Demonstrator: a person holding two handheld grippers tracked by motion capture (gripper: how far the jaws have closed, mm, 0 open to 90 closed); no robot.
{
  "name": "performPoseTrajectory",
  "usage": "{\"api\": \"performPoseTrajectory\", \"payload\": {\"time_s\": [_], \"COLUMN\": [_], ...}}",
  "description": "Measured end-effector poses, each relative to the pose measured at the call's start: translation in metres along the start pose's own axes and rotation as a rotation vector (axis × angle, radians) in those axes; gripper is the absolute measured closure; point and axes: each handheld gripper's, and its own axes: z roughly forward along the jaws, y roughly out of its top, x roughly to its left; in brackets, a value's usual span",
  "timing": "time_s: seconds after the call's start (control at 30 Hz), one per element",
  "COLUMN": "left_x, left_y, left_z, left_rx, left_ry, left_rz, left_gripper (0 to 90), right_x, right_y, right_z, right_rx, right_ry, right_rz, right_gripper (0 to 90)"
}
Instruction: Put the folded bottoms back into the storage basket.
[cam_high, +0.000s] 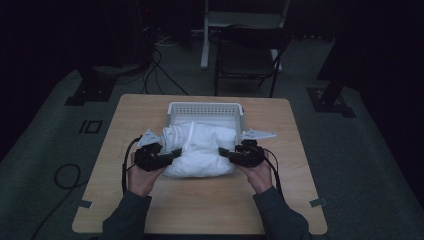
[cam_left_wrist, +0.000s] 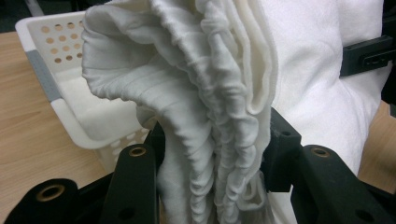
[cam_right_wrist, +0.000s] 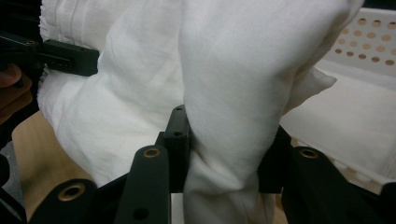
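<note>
Both tools grip a bundled white cloth at the near lip of a white basket.

The left tool (cam_high: 167, 154) is pinched on the gathered, ruffled edge of the white cloth (cam_high: 200, 150) at its nine o'clock side, its jaws pressed into the folds. The right tool (cam_high: 226, 152) is clamped on a thick fold at three o'clock. The cloth sits bunched near the middle of the table (cam_high: 200, 210), its far part lying over the near rim of the perforated basket (cam_high: 205, 107) at twelve o'clock. More white fabric seems to lie on the basket floor. I judge the gathering and gripping done; if it is bound for the basket, what looks left is to carry the bundle fully over the rim, lower it in, and release both tools.
</note>
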Motion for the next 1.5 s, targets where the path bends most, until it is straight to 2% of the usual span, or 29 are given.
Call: {"api": "performPoseTrajectory", "payload": {"time_s": [0.7,1.5], "left_x": [0.008,0.018], "left_y": [0.025,0.049], "left_z": [-0.001,0.005], "left_rx": [-0.028,-0.038], "left_ry": [-0.001,0.008], "left_rz": [0.004,0.007], "left_gripper": [57.1,57.2], "right_x": [-0.003,-0.011], "right_y": [0.025,0.048], "right_z": [-0.003,-0.001], "right_rx": [-0.028,-0.047], "right_ry": [-0.022,-0.045], "right_rz": [-0.023,-0.02], "right_gripper": [64.5,64.5]}}
